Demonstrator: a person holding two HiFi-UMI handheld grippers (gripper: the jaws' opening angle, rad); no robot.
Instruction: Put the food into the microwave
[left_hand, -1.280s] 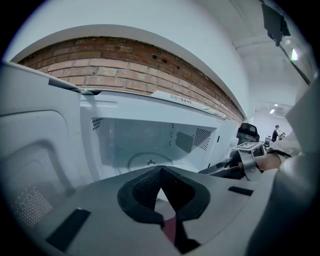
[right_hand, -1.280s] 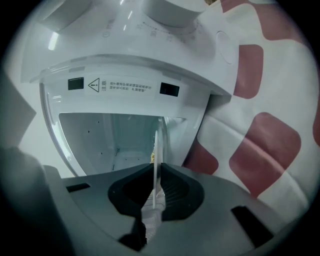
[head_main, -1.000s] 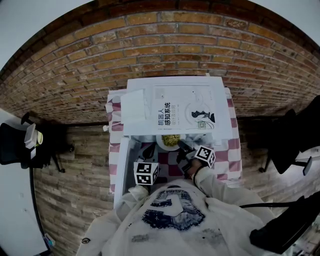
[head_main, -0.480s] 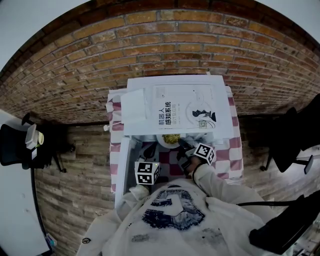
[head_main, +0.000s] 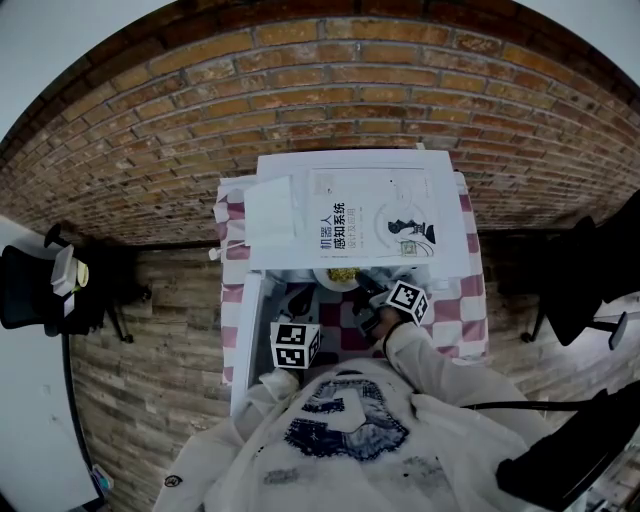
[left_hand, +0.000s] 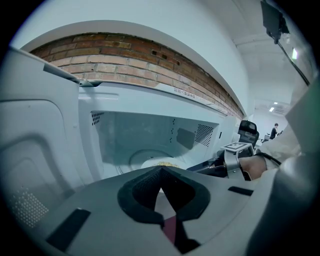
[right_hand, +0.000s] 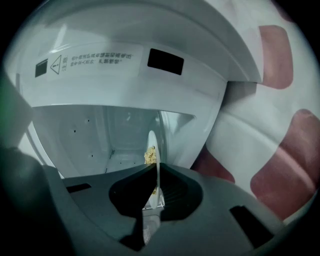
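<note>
The plate (head_main: 340, 278) of yellowish food (head_main: 343, 273) sits right at the mouth of the microwave (head_main: 442, 200), its far part under the front edge of the microwave's top and its near rim outside. In the right gripper view the plate (right_hand: 153, 144) shows edge-on, with the food (right_hand: 149, 155) on the side that faces the microwave's cavity. The right gripper (right_hand: 157, 168) is clamped on the plate's near rim – its 2 jaws press that rim from either side.

The left gripper (left_hand: 161, 170) is held in front of the microwave's opening, its jaws pressed together with nothing between them. From there the plate (left_hand: 156, 162) lies low in the cavity, and the right gripper (left_hand: 216, 167) comes in from the right side of the opening.

The microwave's door (head_main: 244, 330) stands swung open at the left. On the microwave's top lie 1 book (head_main: 370, 215) and 1 white sheet (head_main: 270, 210) – side by side. Under the microwave is a red-and-white checked tablecloth (head_main: 466, 298).
</note>
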